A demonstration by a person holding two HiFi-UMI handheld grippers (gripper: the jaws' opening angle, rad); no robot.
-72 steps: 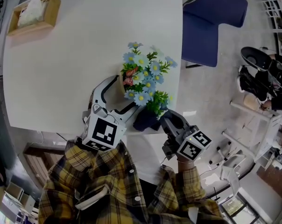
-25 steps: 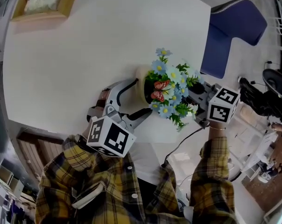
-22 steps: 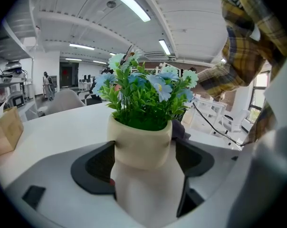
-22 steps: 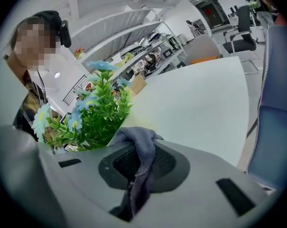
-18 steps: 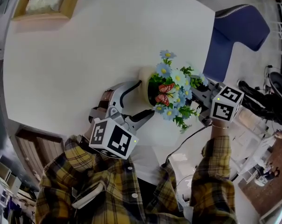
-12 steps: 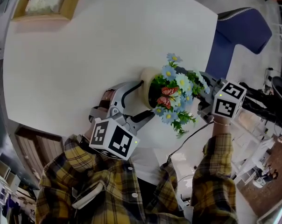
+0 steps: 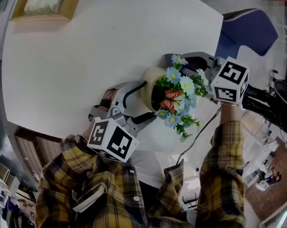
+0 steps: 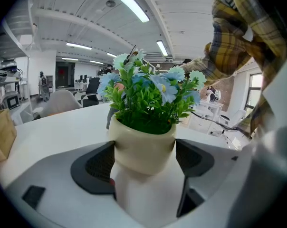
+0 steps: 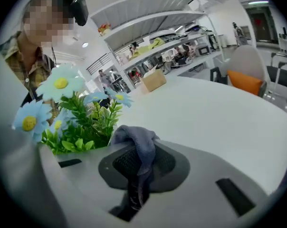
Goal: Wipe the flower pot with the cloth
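Observation:
A cream flower pot (image 7: 151,81) with blue artificial flowers (image 7: 179,90) stands near the white table's (image 7: 86,56) front right edge. My left gripper (image 7: 147,101) is shut on the pot; in the left gripper view its two dark pads (image 8: 101,164) press on the pot's (image 8: 144,148) sides. My right gripper (image 7: 191,61) is at the far right side of the flowers, above the table. It is shut on a dark grey-blue cloth (image 9: 139,148), which bunches out between the jaws beside the green leaves (image 9: 81,127). The cloth is hidden in the head view.
A wooden tissue box (image 7: 44,1) sits at the table's far left corner. A blue chair (image 7: 248,30) stands off the table's right side. The table edge runs close by the pot on the right. Shelves and racks stand on the floor to the right.
My right gripper has swung from the pot's right side round toward the far side of the flowers and rolled. The left gripper and the pot have kept still.

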